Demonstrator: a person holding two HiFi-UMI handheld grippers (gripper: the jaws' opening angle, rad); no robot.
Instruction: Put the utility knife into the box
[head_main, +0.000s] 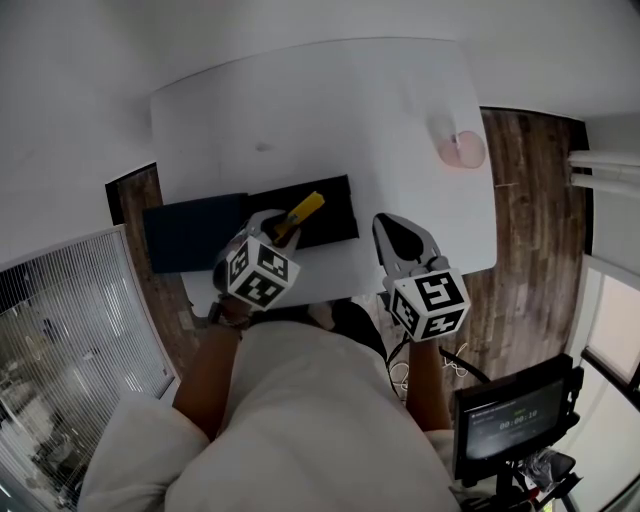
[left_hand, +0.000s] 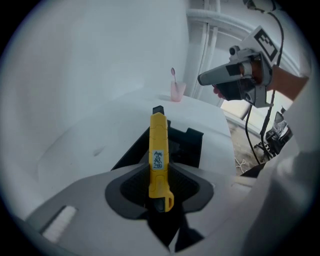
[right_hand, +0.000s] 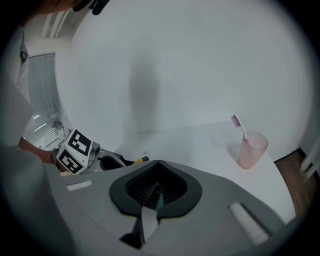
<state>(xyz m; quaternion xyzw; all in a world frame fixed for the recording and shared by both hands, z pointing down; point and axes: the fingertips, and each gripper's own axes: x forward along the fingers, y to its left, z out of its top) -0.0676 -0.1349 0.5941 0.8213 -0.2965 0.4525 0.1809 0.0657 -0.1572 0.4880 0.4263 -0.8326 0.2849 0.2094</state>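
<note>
My left gripper (head_main: 278, 228) is shut on the handle end of a yellow utility knife (head_main: 301, 212). In the left gripper view the knife (left_hand: 158, 150) sticks straight out from between the jaws, with a small label on it. Its far end hangs over the open black box (head_main: 325, 218), which lies flat on the white table (head_main: 330, 110). The box (left_hand: 187, 146) sits just below and beyond the knife. My right gripper (head_main: 394, 233) hovers to the right of the box, jaws together and empty. From the right gripper view, the left gripper (right_hand: 107, 161) and a bit of the knife (right_hand: 141, 159) show at the left.
A dark navy lid or box (head_main: 190, 232) lies left of the black box, at the table's left edge. A pink cup (head_main: 462, 149) with a toothbrush stands at the table's far right. Wooden floor (head_main: 530, 230) and a monitor (head_main: 510, 415) lie to the right.
</note>
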